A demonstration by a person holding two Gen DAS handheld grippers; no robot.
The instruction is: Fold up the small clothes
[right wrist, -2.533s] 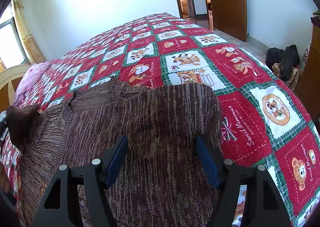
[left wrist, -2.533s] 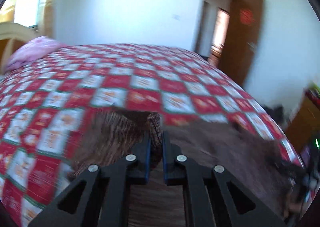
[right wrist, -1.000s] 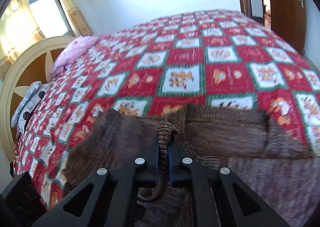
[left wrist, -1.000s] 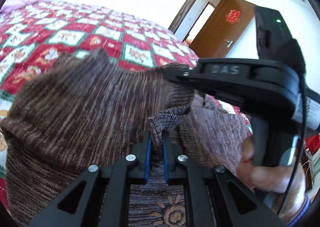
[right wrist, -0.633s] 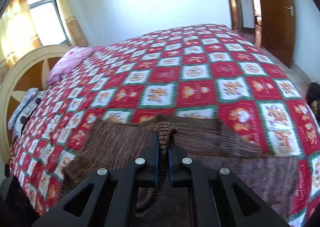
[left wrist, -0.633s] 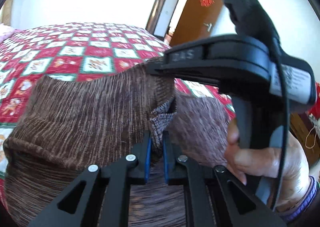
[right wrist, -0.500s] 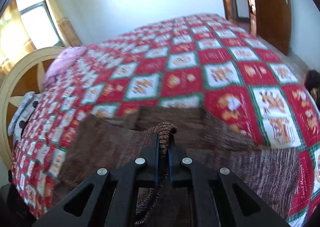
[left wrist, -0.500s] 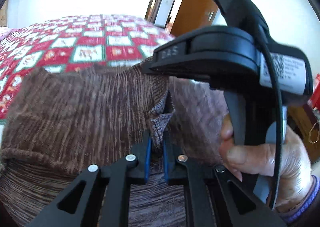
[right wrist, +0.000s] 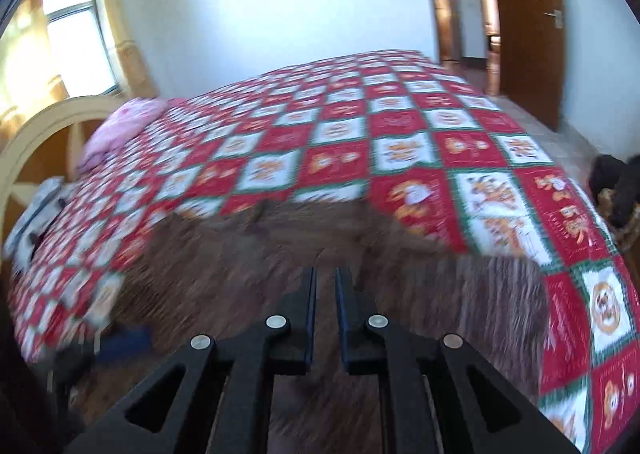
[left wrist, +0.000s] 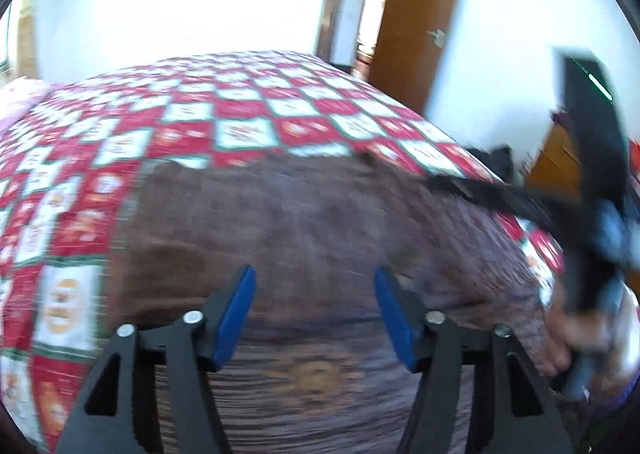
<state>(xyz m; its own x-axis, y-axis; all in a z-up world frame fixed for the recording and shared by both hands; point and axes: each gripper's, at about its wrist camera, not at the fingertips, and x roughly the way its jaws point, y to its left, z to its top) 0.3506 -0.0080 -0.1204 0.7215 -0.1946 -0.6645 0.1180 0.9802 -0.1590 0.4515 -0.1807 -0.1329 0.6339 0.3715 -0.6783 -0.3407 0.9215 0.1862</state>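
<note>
A brown knit sweater lies spread on the red and white checked bedspread, blurred by motion. My left gripper hovers just over it; its jaws are opening wide and hold nothing. In the right wrist view the sweater lies flat below my right gripper. Its jaws stand a narrow slit apart and are opening, with no fold showing between the pads. The right gripper's black body and the hand holding it appear blurred at the right of the left wrist view.
The bedspread stretches far behind the sweater. A pink pillow and a cream headboard stand at the far left. A brown door is open at the back right. Dark bags lie on the floor beside the bed.
Both grippers let go of the sweater folds they pinched. The left jaws sprang wide apart. The right gripper swung away to the right, and the sweater now lies flat.
</note>
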